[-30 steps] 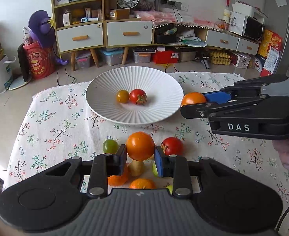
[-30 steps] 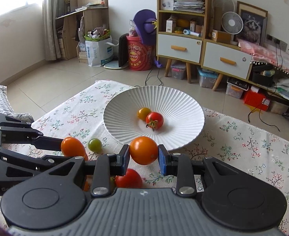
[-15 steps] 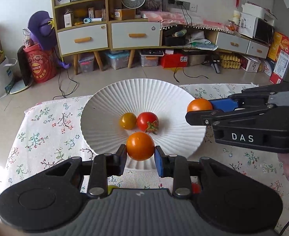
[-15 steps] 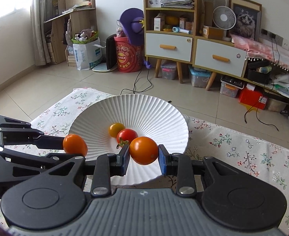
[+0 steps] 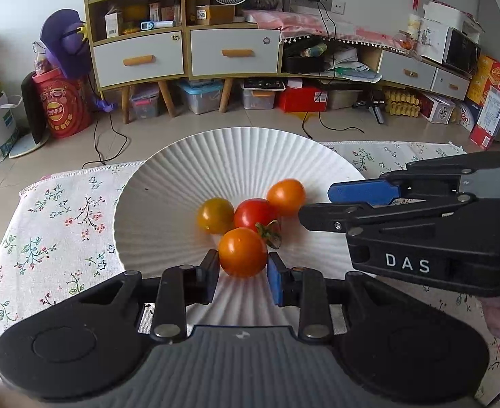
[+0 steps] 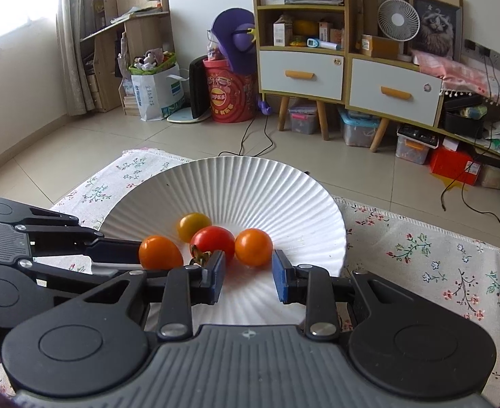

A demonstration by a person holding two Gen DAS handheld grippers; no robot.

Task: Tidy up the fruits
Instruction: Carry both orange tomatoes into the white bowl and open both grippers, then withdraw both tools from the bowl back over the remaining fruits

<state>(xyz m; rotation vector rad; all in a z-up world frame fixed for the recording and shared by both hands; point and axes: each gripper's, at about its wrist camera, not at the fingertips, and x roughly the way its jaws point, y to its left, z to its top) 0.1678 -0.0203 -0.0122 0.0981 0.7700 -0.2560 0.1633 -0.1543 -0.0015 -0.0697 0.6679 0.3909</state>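
Right tool (image 6: 246,272) has released its orange tomato (image 6: 253,247) mid-plate (image 6: 250,183).

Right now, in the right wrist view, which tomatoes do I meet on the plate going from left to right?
Orange tomato between the left tool's fingers → yellow tomato → red tomato → orange tomato lying free on the white plate.

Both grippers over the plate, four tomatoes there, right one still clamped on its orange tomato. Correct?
Not the clamp. In the right wrist view the right gripper is open; its orange tomato sits free on the plate. Rest holds.
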